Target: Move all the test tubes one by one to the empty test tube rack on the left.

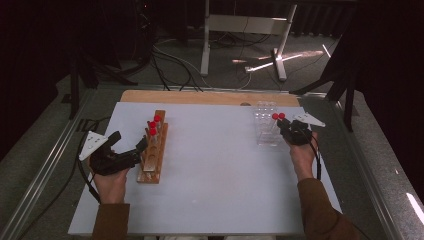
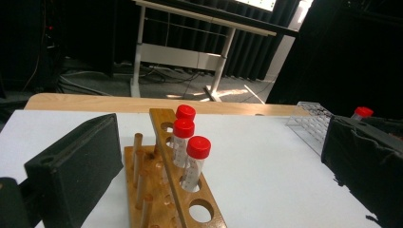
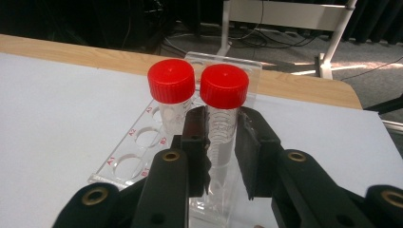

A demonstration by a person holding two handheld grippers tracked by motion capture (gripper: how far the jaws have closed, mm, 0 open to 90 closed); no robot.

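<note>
A wooden rack stands at the table's left and holds three clear tubes with red caps. My left gripper is open, its jaws wide apart on either side of the rack's near end without touching it. At the right stands a clear plastic rack with two red-capped tubes. My right gripper is shut on the right-hand tube, gripping its body below the cap. The other tube stands just left of it.
The white table top has a wooden strip along its far edge. Beyond it are a white desk frame and cables on the floor. Metal rails run along both sides of the table.
</note>
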